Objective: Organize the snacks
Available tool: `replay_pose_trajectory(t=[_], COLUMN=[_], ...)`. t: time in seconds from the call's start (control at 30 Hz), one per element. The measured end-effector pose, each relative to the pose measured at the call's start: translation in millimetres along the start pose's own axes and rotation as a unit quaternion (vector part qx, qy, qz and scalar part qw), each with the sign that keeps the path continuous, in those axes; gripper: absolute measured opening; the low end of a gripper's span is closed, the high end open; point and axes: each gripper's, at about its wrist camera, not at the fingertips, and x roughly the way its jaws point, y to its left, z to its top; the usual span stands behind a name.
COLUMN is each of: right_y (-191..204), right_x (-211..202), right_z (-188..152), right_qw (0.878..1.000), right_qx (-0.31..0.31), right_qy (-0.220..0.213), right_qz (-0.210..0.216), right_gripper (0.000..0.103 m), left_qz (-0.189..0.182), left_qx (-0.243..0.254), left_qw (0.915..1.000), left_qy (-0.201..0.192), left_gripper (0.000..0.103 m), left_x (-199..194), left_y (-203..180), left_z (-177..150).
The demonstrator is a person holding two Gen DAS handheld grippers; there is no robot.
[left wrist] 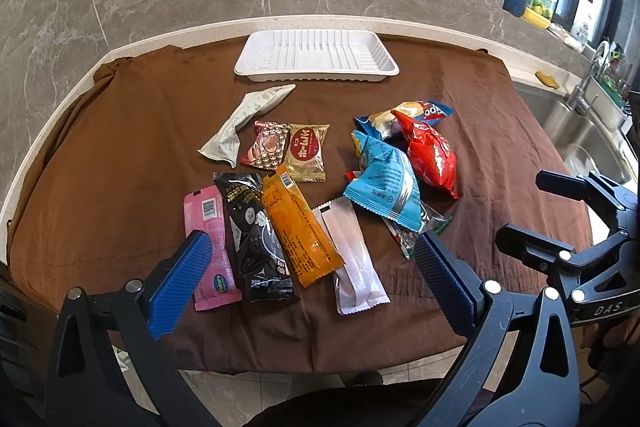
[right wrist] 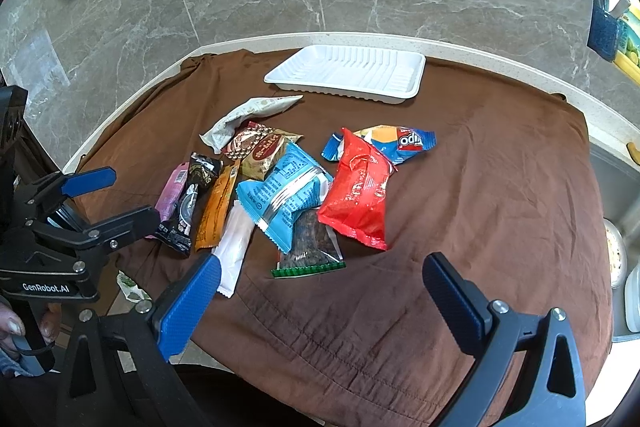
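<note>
My left claw (left wrist: 312, 273) hangs with its two blue-padded fingers (left wrist: 182, 283) spread wide apart, nothing between them, both fingers reaching forward from the near edge of its view. My right claw (right wrist: 322, 301) is spread just as wide and empty, fingers (right wrist: 188, 301) pointing forward too. From the right wrist I see the left claw at the far left, its jaws parted, with fingertips of the hand (right wrist: 16, 331) wrapped around its handle below. From the left wrist the right claw sits at the right edge, jaws apart.
</note>
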Motion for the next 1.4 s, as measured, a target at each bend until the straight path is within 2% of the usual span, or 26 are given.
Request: replay_pose_trajectory(t=[0.2, 0.43, 0.83, 1.0, 1.13, 1.4], right_y=[0.5, -0.9, -11.9, -20.8, -21.6, -7.0], right_x=[-0.1, 4.4, 19.4, 31.0, 41.6, 67.4], right_z=[1.2, 1.0, 12.3, 18.8, 27.1, 47.6], right_qw=[1.0, 1.0, 0.997, 0.993, 0.988, 0.981], right_qx=[0.001, 0.004, 0.043, 0.082, 0.107, 0.118], right_qy=[0.001, 0.01, 0.036, 0.052, 0.064, 0.083], right_qz=[0.003, 0.012, 0.043, 0.067, 0.094, 0.131], right_gripper=[0.103, 0.103, 0.103, 0.103, 0.103, 0.103], left_qz=[-0.01, -0.001, -0.005, -0.003, -0.001, -0.005], left_qx=[-0.006, -0.003, -0.029, -0.031, -0.025, -0.022], left_qw=[0.9999, 1.0, 0.9995, 0.9991, 0.9995, 0.9992], left_qy=[0.009, 0.003, 0.013, 0.029, 0.02, 0.034], left_gripper=[0.103, 0.103, 0.103, 0.103, 0.103, 0.103], left_x=[1.6, 5.3, 18.2, 26.6, 34.8, 55.5], left_y=[-2.2, 0.1, 24.4, 36.2, 44.0, 62.5], left_z=[-0.3, 1.4, 12.8, 17.8, 24.0, 36.3])
